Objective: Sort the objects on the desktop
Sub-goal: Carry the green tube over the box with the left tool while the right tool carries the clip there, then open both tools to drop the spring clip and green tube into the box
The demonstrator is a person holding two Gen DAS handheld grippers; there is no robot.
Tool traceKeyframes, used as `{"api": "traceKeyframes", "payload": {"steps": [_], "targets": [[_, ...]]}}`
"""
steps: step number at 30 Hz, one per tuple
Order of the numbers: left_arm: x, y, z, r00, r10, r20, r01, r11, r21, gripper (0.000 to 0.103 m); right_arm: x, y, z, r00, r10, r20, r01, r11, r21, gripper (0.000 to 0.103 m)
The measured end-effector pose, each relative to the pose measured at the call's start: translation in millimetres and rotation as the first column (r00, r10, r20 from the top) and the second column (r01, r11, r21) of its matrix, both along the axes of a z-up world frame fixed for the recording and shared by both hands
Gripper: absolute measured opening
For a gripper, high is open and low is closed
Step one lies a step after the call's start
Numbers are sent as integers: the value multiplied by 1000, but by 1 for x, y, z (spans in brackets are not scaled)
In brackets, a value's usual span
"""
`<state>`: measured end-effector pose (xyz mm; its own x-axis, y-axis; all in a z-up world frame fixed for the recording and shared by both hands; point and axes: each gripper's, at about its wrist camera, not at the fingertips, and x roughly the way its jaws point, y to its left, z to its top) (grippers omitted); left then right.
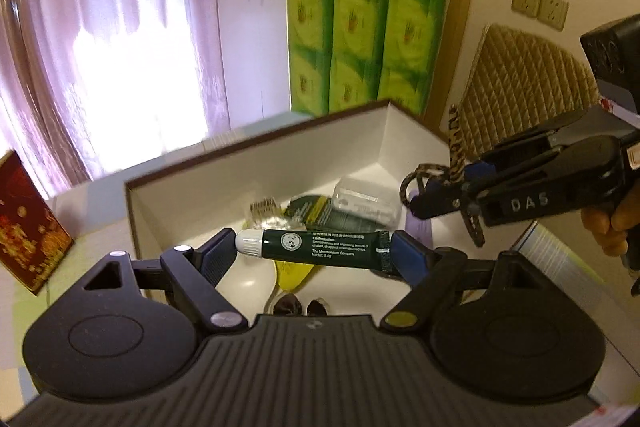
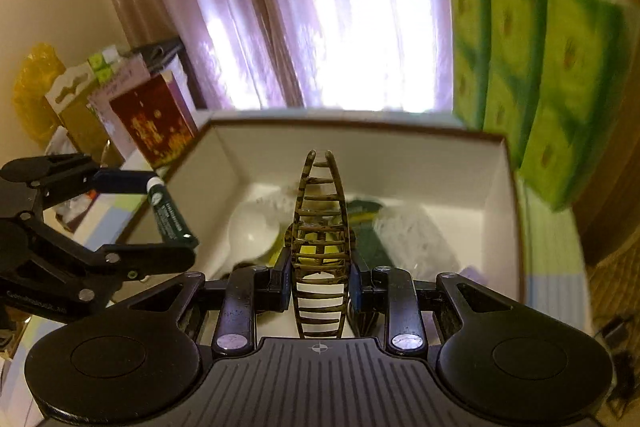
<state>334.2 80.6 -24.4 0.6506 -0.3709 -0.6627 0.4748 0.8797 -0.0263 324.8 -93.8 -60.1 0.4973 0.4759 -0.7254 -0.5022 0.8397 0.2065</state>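
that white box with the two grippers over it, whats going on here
A person is sorting small items into the white box. The left gripper holds a dark green lip balm tube endwise over it; the right gripper clamps a tortoiseshell hair clip. A white spoon and packets already lie inside.

Blown-out window glare, blurred fisheye edges

Glossy dark-green plastic on the lip-balm tube (image 1: 316, 247), ribbed white cap. Matt white card inside the box (image 1: 256, 167); mottled, shiny plastic on the hair claw (image 2: 320, 227). Matt black plastic, ribbed blue pads on the fingers (image 1: 218, 255).
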Motion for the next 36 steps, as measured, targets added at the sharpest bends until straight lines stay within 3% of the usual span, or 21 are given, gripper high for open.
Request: {"api": "traceKeyframes", "payload": {"steps": [10,18,24,36], "targets": [[30,-9,-41,990,-80,-118,91,992,90,81,20,18,-46,988,64,-138,-73,996,-60,24],[40,-16,-66,973,-128,-191,161,973,168,81,27,28,-62,973,140,-184,-163,980,-118,24],[47,-21,-72,963,-162,-218,202,963,179,81,33,36,-71,953,199,-227,-237,959,-155,24],[57,-36,-79,945,-193,-266,245,953,179,81,45,37,-81,944,203,-261,-269,931,-247,25]]}}
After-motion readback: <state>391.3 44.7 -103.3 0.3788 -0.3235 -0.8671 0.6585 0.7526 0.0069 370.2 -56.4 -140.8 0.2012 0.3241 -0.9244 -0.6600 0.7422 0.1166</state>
